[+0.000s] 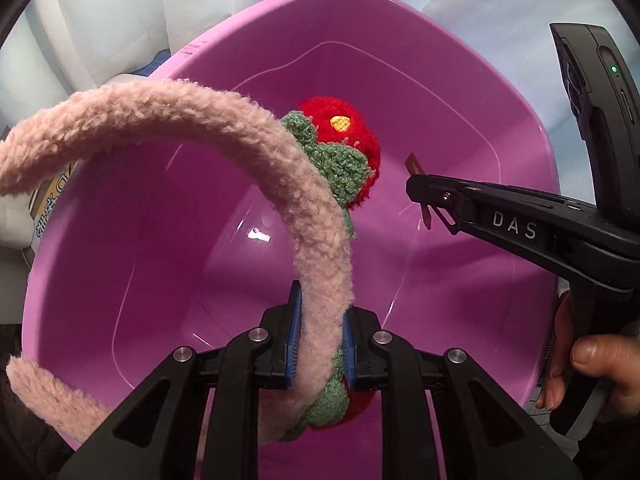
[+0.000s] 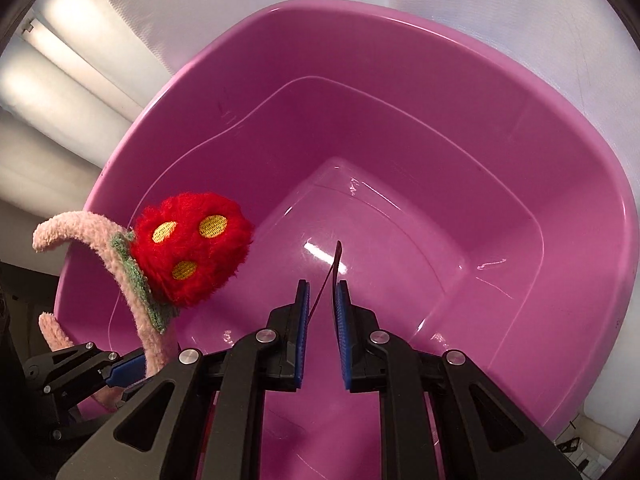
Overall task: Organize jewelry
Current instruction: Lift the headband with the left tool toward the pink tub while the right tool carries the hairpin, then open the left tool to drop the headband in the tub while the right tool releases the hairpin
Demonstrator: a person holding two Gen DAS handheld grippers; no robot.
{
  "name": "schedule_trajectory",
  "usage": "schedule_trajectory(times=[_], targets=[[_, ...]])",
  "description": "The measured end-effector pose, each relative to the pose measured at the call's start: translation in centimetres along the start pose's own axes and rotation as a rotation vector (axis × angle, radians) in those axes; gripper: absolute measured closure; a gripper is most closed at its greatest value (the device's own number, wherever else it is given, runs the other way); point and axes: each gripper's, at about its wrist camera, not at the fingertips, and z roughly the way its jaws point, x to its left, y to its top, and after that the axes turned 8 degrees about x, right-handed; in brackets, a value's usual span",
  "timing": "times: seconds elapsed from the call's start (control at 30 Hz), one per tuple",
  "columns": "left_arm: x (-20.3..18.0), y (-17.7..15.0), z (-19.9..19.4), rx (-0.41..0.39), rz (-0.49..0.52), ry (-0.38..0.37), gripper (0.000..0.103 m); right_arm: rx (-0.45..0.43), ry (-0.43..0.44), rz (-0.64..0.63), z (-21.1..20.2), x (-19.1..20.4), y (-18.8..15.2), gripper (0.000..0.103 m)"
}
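Observation:
My left gripper is shut on a fuzzy pink headband with a red plush strawberry and green leaves. It holds the headband over a pink plastic basin. My right gripper is over the basin and shut on a thin dark red hair clip that sticks up between the blue pads. The right gripper with the clip shows at the right of the left wrist view. The headband, strawberry and left gripper show at the left of the right wrist view.
The basin's inside holds nothing on its floor. White fabric surrounds the basin. A white bottle with blue print lies left of the basin. A hand holds the right gripper's handle.

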Motion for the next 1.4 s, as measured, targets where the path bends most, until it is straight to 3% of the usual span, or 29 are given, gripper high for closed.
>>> schedule_trajectory(times=[0.1, 0.13, 0.17, 0.2, 0.23, 0.27, 0.53, 0.73, 1.2, 1.4], targets=[[0.1, 0.3, 0.9, 0.04, -0.012, 0.014, 0.082, 0.018, -0.009, 0.006, 0.1, 0.1, 0.3, 0.083], [0.2, 0.3, 1.1, 0.051, -0.015, 0.021, 0.073, 0.018, -0.015, 0.01, 0.1, 0.1, 0.6, 0.079], [0.4, 0.3, 1.2, 0.056, -0.021, 0.026, 0.055, 0.016, -0.024, 0.006, 0.0, 0.3, 0.7, 0.073], [0.6, 0.5, 1.3, 0.057, -0.032, 0.032, 0.045, 0.014, -0.032, 0.0, 0.1, 0.2, 0.6, 0.069], [0.8, 0.4, 1.1, 0.048, -0.044, 0.028, 0.035, 0.014, -0.041, -0.009, 0.1, 0.4, 0.6, 0.062], [0.9, 0.3, 0.8, 0.033, -0.052, 0.02, 0.032, 0.01, -0.052, -0.016, 0.0, 0.5, 0.7, 0.059], [1.1, -0.1, 0.1, 0.007, -0.057, 0.057, 0.027, -0.004, -0.049, -0.016, -0.8, 0.7, 0.1, 0.057], [1.5, -0.9, -0.3, -0.01, -0.057, 0.076, 0.021, -0.007, -0.029, -0.013, -1.1, 1.1, -0.1, 0.039], [1.5, -3.3, -3.6, -0.086, -0.048, 0.098, 0.018, -0.029, -0.045, -0.031, -1.9, 1.2, -0.9, 0.034], [0.7, -5.4, -6.2, -0.172, -0.012, 0.13, 0.016, -0.096, -0.129, -0.082, -3.8, 2.3, -2.6, 0.031]])
